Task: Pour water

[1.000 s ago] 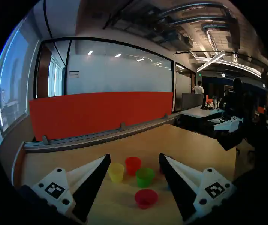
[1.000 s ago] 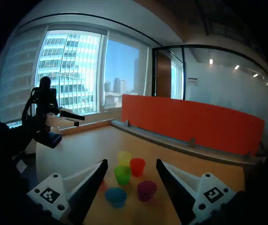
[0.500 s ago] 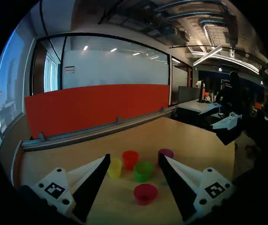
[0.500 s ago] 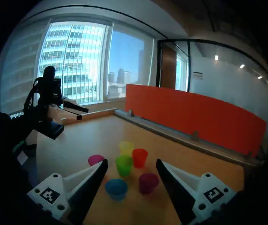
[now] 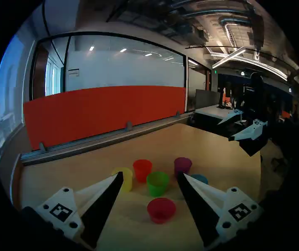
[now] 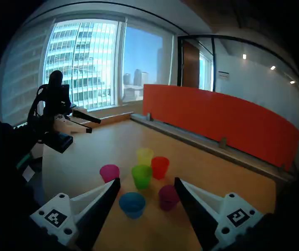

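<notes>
Desk of pale wood carries six small cups in a tight cluster. The left gripper and the right gripper hover just short of them, jaws spread wide, grasping nothing. The green cup sits in the middle, just beside the red cup. The risk, I judge, is crowding: a finger closing on one cup may knock a neighbour over and spill it. Which cup holds water I cannot tell.
</notes>
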